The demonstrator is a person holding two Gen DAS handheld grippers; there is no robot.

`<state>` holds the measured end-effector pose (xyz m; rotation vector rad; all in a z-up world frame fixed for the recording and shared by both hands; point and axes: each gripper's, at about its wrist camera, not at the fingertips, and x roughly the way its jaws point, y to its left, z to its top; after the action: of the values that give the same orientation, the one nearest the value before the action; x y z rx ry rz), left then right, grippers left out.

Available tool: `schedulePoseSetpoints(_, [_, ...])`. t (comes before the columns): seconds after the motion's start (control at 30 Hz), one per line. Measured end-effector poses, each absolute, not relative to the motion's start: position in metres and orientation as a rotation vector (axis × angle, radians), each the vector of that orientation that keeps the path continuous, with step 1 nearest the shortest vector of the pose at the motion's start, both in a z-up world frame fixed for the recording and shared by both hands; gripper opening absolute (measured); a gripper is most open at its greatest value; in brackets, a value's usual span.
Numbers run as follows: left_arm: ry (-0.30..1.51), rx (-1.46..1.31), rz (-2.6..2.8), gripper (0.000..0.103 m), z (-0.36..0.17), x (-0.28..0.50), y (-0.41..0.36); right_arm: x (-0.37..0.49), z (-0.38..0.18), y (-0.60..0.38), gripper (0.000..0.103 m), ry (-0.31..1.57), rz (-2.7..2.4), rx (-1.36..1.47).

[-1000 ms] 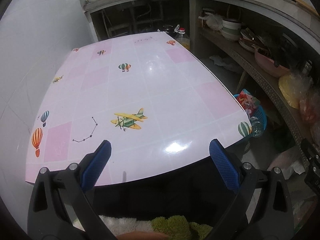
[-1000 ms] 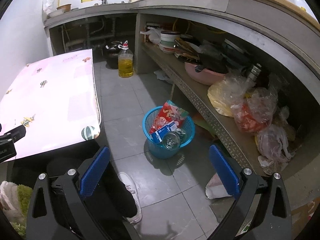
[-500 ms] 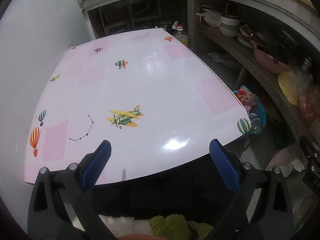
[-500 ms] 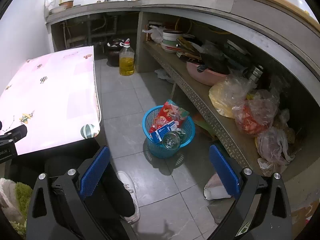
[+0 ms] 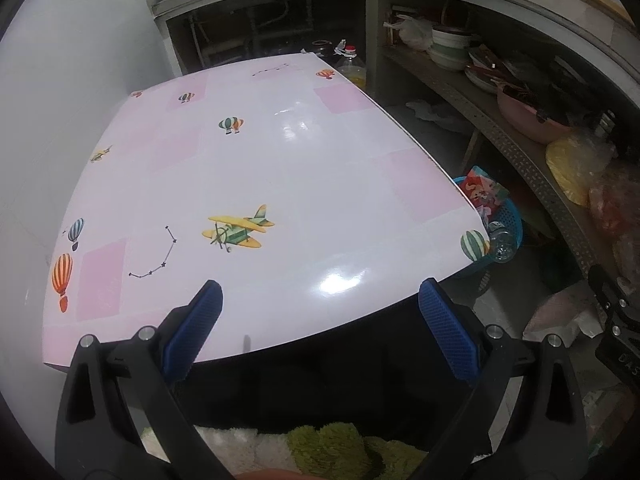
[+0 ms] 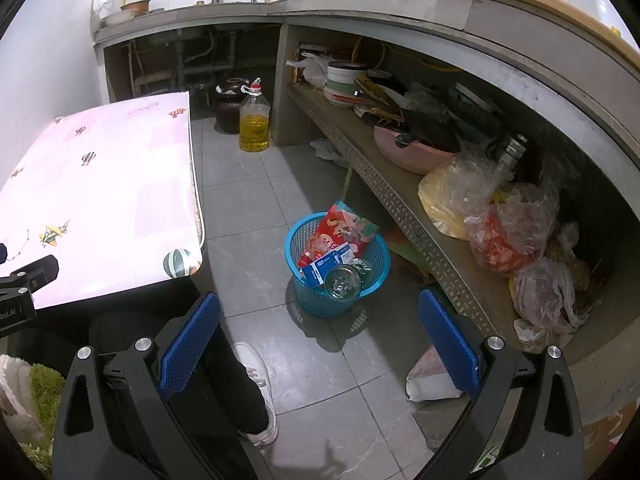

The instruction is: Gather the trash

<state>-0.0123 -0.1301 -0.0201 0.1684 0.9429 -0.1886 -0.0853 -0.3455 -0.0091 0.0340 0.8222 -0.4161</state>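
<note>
Almost nothing has changed over the last second. The left gripper hangs above the near edge of the table, a touch higher than a second ago, so slightly more of the far edge shows. Its blue fingers are wide apart with nothing between them. The tabletop shows only its printed planes and balloons — no trash lies on it.

The right gripper is just as spread and empty, and its view of the floor has barely shifted. Past its fingers, the blue basket stands on the tiles beside the table's near right corner, close under the long shelf. It already holds a red snack bag, a small blue-and-white box and a clear plastic bottle, all leaning above the rim.

With both tools idle and steady, the collecting looks finished — or nearly so. A crumpled pale bag on the floor near the right fingers may or may not be trash.
</note>
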Motion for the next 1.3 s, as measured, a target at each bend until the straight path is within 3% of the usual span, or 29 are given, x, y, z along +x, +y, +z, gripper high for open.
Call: schedulePoseSetpoints(1.3, [0.917, 0.119, -0.203, 0.095, -0.010, -0.013, -0.130, -0.086, -0.006, -0.348, 0.096, 0.816, -0.417, 0.032])
